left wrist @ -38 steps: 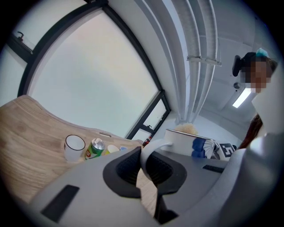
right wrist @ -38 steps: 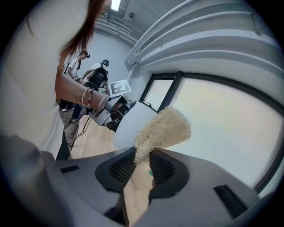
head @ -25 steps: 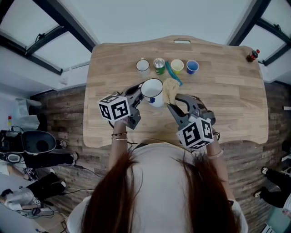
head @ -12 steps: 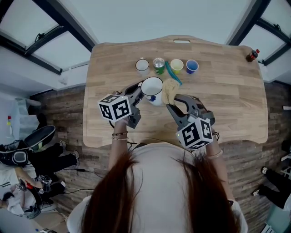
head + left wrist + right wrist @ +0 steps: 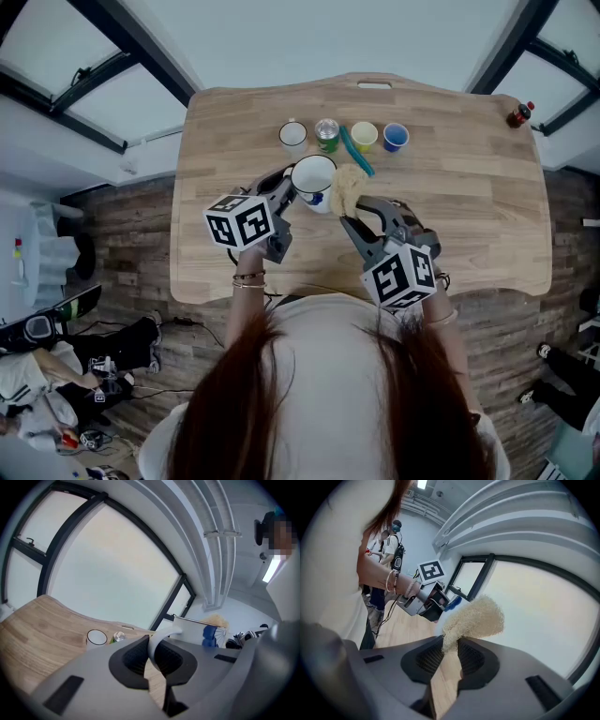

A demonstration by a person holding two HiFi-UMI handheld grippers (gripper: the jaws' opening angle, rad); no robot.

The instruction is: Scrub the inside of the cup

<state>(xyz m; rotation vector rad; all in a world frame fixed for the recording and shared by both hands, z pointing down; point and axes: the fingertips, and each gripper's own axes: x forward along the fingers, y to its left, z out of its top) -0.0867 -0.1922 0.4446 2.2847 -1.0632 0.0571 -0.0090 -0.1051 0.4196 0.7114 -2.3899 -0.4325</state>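
left hand-held gripper [image 5: 152, 660]: jaws pinched on the thin white handle [image 5: 158, 641] of the cup. a handle grip probably steadies the mug while leaving its mouth clear.
cup [image 5: 313, 178]: white mug with a blue print, at the centre of the head view over the desk [image 5: 469, 197], mouth facing up. whether its base rests on the wood cannot be told.
right hand-held gripper [image 5: 449, 656]: clamped on one edge of a beige fibrous scrub pad [image 5: 477, 617], with most of the pad standing free past the tips. that free bulk looks meant to reach the cup's inner wall.
pad and cup: in the head view the scrub pad [image 5: 348, 187] sits just right of the rim, outside the cup.
stage: judged ready to scrub, pad not yet inside. the next move would need the pad lifted over the rim and pushed down.
upper row: small white cup [image 5: 292, 135], green can [image 5: 327, 134], yellow cup [image 5: 365, 137] and blue cup [image 5: 397, 137], well clear of both tools.
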